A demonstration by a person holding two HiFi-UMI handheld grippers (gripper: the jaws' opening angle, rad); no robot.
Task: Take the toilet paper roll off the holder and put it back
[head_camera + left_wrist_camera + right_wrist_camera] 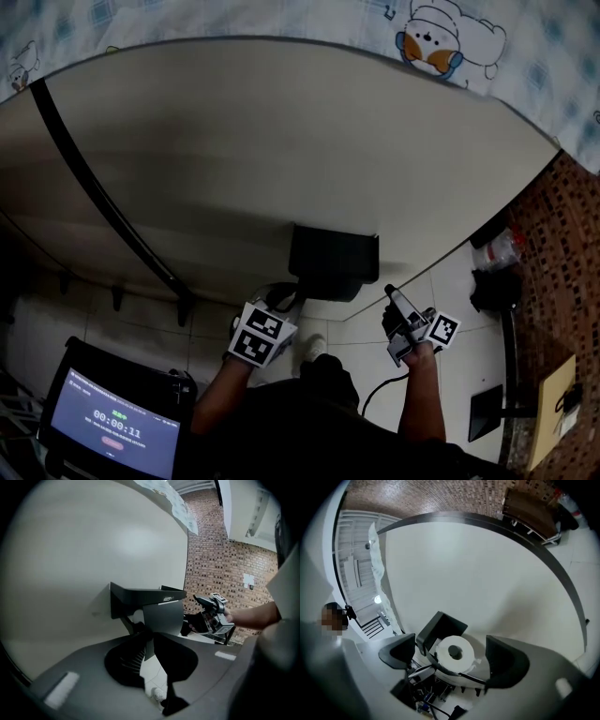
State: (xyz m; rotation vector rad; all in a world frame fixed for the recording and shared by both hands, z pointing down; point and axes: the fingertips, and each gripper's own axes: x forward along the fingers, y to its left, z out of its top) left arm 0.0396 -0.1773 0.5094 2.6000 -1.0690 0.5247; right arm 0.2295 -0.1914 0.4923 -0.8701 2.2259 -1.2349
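Note:
A black toilet paper holder (333, 262) is fixed to the pale wall. In the right gripper view the white roll (454, 652) shows end-on in the holder (437, 631), its dark core facing me. My left gripper (262, 333) is just left of and below the holder. Its jaws (151, 639) stand close together, and the lower corner of the holder's cover flap (161, 616) lies pinched between them. My right gripper (408, 323) hangs to the right of the holder, apart from it. It (452, 656) is open wide, with the roll seen between its jaws but not touched.
A dark rail (103, 197) runs slantwise down the wall. A tablet with a timer (112, 427) stands at the lower left. Black stands (492, 291) and a brick wall (562, 281) are at the right. A patterned cloth (441, 42) hangs above.

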